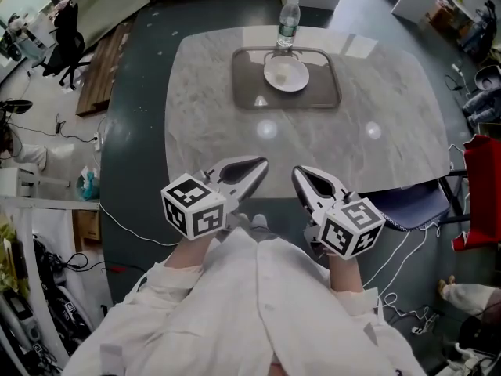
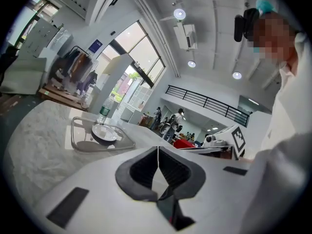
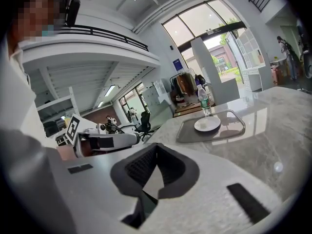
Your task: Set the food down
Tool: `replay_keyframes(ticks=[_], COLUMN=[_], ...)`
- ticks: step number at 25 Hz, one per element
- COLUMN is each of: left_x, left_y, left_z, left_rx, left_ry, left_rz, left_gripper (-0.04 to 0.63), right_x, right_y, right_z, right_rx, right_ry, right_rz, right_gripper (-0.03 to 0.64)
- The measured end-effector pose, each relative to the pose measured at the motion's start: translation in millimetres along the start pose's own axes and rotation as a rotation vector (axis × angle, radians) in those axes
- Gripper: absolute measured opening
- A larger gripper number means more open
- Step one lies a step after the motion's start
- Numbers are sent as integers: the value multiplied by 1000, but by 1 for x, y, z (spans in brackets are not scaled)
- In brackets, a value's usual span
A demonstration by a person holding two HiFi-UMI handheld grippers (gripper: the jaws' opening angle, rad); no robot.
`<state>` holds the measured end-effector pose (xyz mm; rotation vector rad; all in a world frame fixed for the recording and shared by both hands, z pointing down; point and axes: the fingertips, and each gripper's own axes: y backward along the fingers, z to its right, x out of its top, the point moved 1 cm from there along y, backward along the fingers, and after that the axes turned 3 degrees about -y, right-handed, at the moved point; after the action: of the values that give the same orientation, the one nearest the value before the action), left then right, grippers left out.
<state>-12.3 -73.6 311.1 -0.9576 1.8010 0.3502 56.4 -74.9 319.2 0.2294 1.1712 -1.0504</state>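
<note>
Jaws, left: clenched tip to tip, nothing between the pads; left gripper [image 2: 157, 152] is empty.
Jaws, right: pressed together the same way, nothing held; right gripper [image 3: 156, 149] is empty.
Position of grippers: lower centre of the head view, side by side over the near edge of the table [image 1: 203, 124], both pointing toward the top of the frame.
Task item: white plate [image 1: 286, 74], resting inside the grey tray [image 1: 239, 92] at upper centre of the head view, well apart from both sets of jaws.
Bearing from jaws: straight ahead and up-frame. It sits left of the jaw line in the left gripper view and upper right of it in the right gripper view.
Nearer hand: neither clearly; the plate sits roughly between the two jaw lines, perhaps slightly toward the right one.
Long axis: plate is round, none; the tray's long side runs left to right across the frame.
Neighbour: water bottle [image 1: 288, 22], upright, just beyond the tray's far rim.
Judgement: the plate already appears set down; no carrying is under way.
Hard to make out: whether anything edible lies on the plate, too small to tell in any view.
Hidden: both forearms under white sleeves [image 1: 258, 304]; the near table edge behind the grippers.
</note>
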Motion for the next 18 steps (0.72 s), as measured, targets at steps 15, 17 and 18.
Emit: replay_keyframes(ticks=[15,17,18], left_x=[-22,-26,-28], left_y=[24,23,22], left_z=[12,13,13], left_rx=[-101,-115,-122], left_ry=[10,9,7], left_rz=[-118,-138,-146], left_gripper=[20,20,20], right_x=[-11,-8,-7], right_y=[-5,-6,-7], right_z=[-28,-29,-30], right_rx=[-61,-54,-47], right_ry=[26,42,56], right_rz=[-31,-37,-43], right_gripper=[3,3,3])
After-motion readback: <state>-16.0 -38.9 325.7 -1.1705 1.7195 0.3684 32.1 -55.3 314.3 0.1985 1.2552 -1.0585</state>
